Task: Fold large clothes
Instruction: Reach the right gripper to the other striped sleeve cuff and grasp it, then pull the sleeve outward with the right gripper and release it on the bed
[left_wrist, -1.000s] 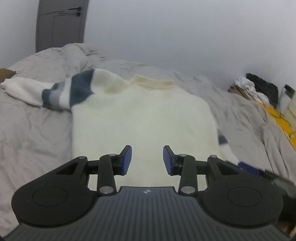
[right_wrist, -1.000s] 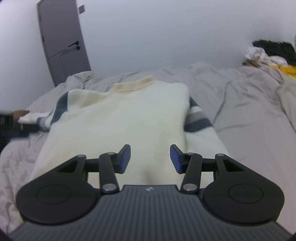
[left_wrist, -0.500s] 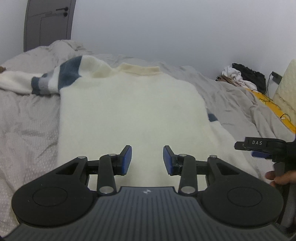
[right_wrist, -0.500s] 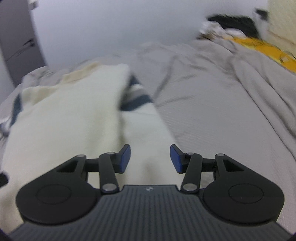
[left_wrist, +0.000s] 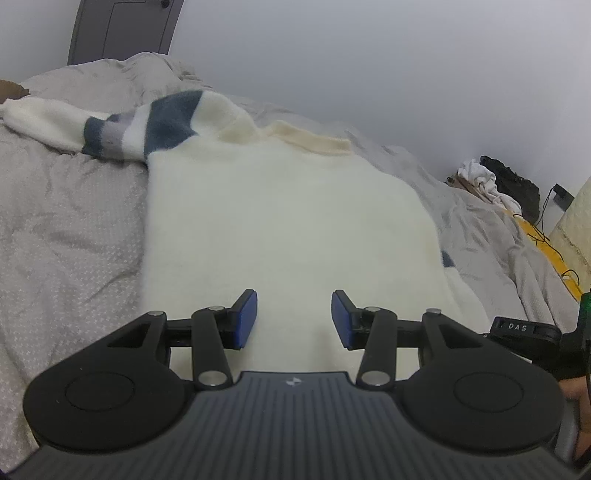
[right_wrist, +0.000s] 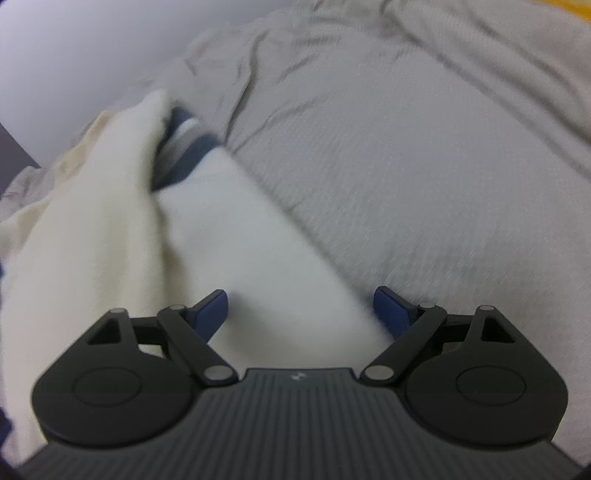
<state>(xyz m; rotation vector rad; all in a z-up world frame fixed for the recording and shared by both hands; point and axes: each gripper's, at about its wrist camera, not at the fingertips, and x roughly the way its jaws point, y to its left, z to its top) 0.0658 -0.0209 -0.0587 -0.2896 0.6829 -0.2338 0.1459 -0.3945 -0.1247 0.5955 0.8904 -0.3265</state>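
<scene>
Covering nearly the whole scene, a grey bed (left_wrist: 66, 236) with a rumpled cover carries a cream sweater (left_wrist: 280, 221) laid flat, its collar at the far end and its hem at the near end. A grey door (left_wrist: 122, 29) stands against the far wall at left, and a heap of clothes (left_wrist: 495, 184) sits at the far right beside the bed. The sweater's left sleeve (left_wrist: 110, 129), banded in dark blue, grey and white, stretches out over the cover to the far left; its right sleeve (right_wrist: 236, 236) lies close along the body's right edge. The left hand-held gripper (left_wrist: 294, 317) hangs over the near part of the sweater's body, its jaws opening with nothing pinched between the blue pads. The right hand-held gripper (right_wrist: 300, 312) hangs over the cuff end of the right sleeve, jaws spread wide and opening, the white sleeve lying under the gap and neither pad pressing on it. That view is blurred. At the right edge of the left wrist view, the right tool's black body shows.
</scene>
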